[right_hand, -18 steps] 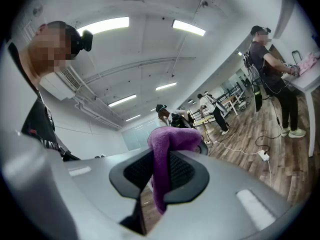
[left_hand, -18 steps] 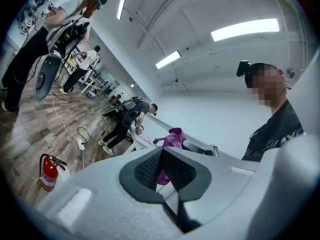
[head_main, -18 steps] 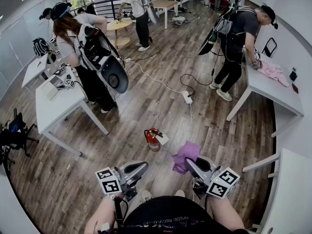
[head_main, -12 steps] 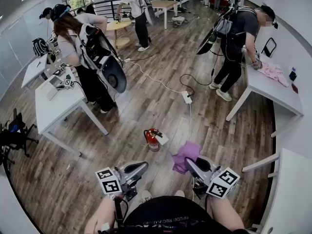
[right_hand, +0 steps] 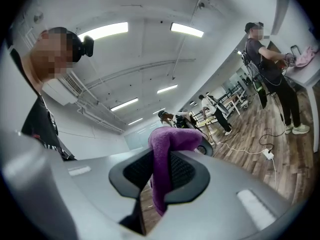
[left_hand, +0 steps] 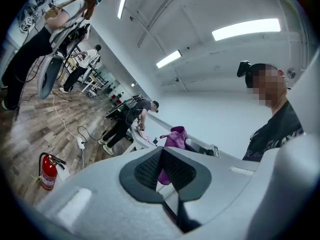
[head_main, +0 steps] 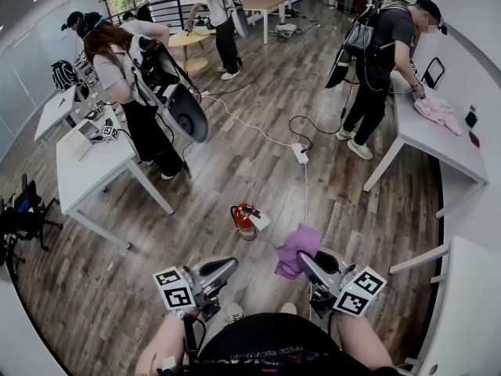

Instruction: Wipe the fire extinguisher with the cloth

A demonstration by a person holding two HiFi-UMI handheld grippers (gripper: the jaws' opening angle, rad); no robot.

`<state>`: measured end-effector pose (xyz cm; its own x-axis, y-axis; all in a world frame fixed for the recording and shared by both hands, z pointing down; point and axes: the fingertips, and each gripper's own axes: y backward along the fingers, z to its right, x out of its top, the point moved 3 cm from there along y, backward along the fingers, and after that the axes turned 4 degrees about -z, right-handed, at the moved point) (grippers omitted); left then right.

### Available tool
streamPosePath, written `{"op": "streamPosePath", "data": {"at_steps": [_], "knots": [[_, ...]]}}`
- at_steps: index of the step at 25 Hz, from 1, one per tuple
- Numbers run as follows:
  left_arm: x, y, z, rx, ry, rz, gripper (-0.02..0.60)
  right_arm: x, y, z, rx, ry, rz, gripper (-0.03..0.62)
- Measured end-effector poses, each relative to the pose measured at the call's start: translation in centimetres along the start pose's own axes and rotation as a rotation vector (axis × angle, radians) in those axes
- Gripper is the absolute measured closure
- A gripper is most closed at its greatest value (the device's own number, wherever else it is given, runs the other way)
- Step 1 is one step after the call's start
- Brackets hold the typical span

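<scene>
While the head view looks steeply down, the fire extinguisher [head_main: 244, 220] stands on the wooden floor [head_main: 196, 210], ahead of both claws and touching neither. The right claw [head_main: 307, 262] holds the purple cloth [head_main: 297, 247], which hangs near the extinguisher, to its right. The left claw [head_main: 225, 268] sits lower left of the extinguisher.

Left gripper view: the claw's jaws are pressed together with nothing between them. The red extinguisher stands upright on the floor at far left, and the cloth shows beyond the tips.

Right gripper view: the jaws pinch the cloth, which bunches above them and hangs below.
</scene>
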<state>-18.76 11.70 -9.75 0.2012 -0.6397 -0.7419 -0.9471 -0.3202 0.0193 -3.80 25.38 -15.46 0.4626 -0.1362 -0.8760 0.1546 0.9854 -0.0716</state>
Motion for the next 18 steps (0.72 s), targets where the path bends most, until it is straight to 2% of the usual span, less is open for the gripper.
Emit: {"op": "streamPosePath", "data": {"at_steps": [10,18], "knots": [[-1.2,-1.6,0.3,0.041,0.016,0.006,0.581,0.2,2.0,2.6,0.007,-0.03,-0.009,0.529],[-3.6,-2.8,1.5,0.131,0.038,0.053,0.581,0.6,3.6,5.1,0.079,-0.04,-0.068,0.53]]}}
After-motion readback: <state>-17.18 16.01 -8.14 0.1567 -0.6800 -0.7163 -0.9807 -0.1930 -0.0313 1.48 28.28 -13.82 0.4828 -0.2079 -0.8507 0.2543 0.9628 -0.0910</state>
